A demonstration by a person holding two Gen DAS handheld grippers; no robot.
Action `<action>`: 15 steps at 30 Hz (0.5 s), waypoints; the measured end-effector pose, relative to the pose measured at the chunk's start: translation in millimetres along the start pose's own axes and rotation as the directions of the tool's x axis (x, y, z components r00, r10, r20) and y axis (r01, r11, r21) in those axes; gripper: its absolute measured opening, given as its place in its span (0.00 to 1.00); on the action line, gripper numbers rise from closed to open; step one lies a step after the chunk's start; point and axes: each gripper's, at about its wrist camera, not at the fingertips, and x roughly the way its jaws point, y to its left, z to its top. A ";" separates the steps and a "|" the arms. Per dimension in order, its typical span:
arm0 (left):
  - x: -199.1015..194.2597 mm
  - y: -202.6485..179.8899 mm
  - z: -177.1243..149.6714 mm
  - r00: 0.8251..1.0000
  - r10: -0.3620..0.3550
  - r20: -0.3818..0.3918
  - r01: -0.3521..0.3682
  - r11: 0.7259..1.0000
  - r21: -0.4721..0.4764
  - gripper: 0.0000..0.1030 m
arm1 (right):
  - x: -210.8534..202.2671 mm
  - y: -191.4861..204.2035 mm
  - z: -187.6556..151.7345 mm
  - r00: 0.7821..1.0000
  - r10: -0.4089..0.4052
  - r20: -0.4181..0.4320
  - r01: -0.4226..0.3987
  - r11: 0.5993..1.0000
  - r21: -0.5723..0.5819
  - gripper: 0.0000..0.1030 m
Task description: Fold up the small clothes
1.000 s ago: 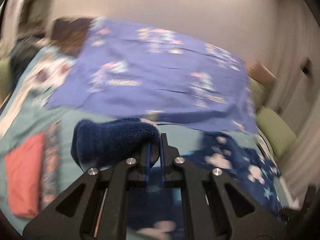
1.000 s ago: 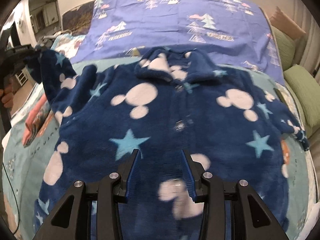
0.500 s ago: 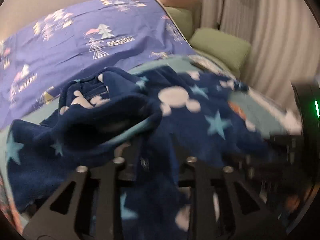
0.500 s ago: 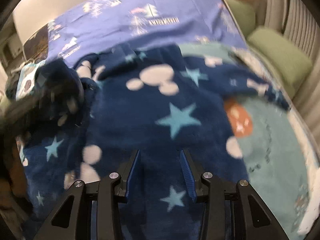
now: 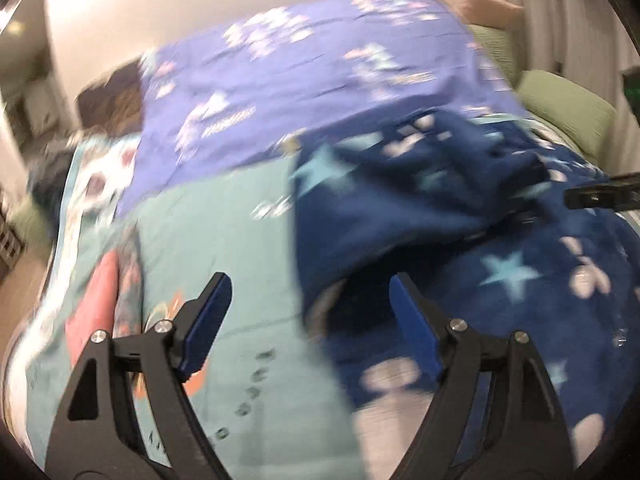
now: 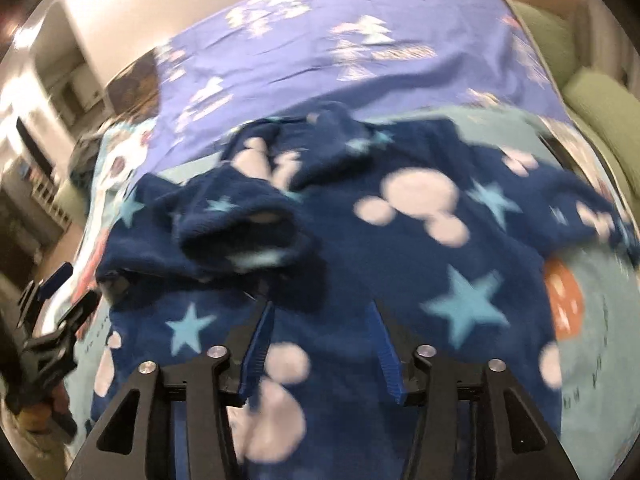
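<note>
A small navy fleece jacket (image 6: 420,264) with pale mouse heads and light blue stars lies on the teal bed sheet (image 5: 240,240). Its left sleeve (image 6: 240,232) is folded in over the chest. In the left wrist view the jacket (image 5: 460,248) fills the right half. My left gripper (image 5: 310,292) is open and empty, at the jacket's left edge. It also shows at the far left of the right wrist view (image 6: 52,320). My right gripper (image 6: 320,312) is open and empty over the jacket's lower front. Its tip shows in the left wrist view (image 5: 600,196).
A purple blanket (image 6: 360,48) with tree prints covers the far half of the bed. Green pillows (image 5: 568,120) lie at the right. A folded red and patterned garment (image 5: 104,300) lies at the bed's left edge.
My left gripper carried the sleeve across the jacket's chest, let it go and opened, then drew back left. My right gripper stayed open over the jacket.
</note>
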 end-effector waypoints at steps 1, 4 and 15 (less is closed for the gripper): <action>5.1 4.4 -2.6 1.000 -0.002 -0.015 0.002 1.000 -0.022 0.79 | 3.9 5.5 2.9 1.000 0.006 -0.011 -0.006 1.000 -0.008 0.55; 19.8 11.8 -6.5 0.998 -0.019 -0.059 0.015 0.998 -0.068 0.79 | 12.8 25.1 10.0 1.000 -0.011 -0.023 0.009 0.998 -0.057 0.59; 55.6 -11.6 0.2 0.995 -0.008 -0.102 0.004 0.999 -0.036 0.79 | 59.7 70.5 17.5 0.932 -0.334 0.142 0.362 0.822 -0.440 0.45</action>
